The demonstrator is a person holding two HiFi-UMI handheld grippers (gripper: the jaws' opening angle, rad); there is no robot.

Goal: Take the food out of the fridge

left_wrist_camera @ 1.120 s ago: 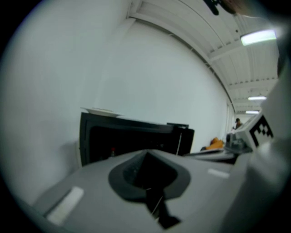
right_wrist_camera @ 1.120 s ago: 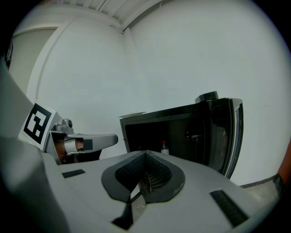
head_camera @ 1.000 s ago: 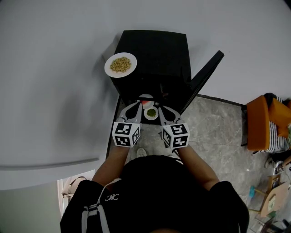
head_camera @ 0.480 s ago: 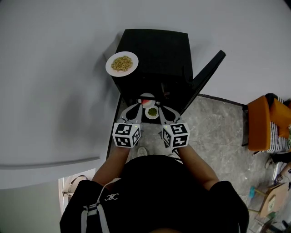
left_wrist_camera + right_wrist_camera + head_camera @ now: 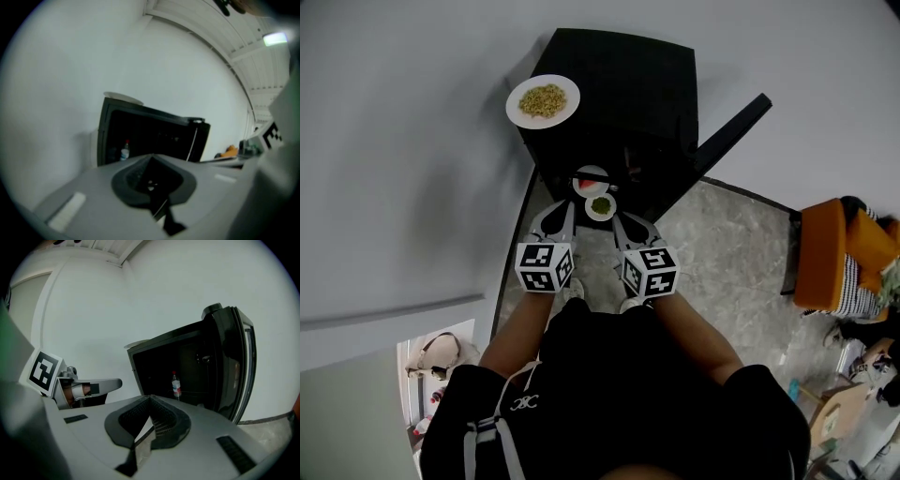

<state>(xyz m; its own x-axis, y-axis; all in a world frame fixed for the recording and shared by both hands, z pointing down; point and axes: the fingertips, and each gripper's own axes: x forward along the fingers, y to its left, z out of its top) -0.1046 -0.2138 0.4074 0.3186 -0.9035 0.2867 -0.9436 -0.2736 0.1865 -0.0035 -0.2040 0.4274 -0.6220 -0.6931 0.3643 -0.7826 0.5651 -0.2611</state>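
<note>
Across the room, the person faces the black mini fridge (image 5: 619, 103) at their twelve o'clock, with its door (image 5: 733, 131) swung out toward two o'clock. One plate (image 5: 515, 106) of yellowish grainy food is already out and sits on the fridge top toward eleven o'clock, close to the front left corner. Two small dishes remain at the fridge's open mouth. The red dish (image 5: 598, 173) is the deeper one, and the green dish (image 5: 591, 214) is just beside it toward six o'clock. They look to be on a low shelf, though I can't be sure. A small bottle (image 5: 176, 385) stands further inside.

The left gripper (image 5: 565, 210) and right gripper (image 5: 619, 220) flank the green dish at its nine and three o'clock. Both have their jaws pressed fully together, and I see no dish clamped in either. A thin pale sliver shows in the right one's seam, which I can't identify. I can't tell whether the tips touch the dish.

The trouble I'd expect is that closed jaws going in would shove the green dish into the red one, or tip it off its edge and spill it. The two dishes sit so close that lifting one could drag the other. A hand coming up could also catch the plate near the corner.
</note>
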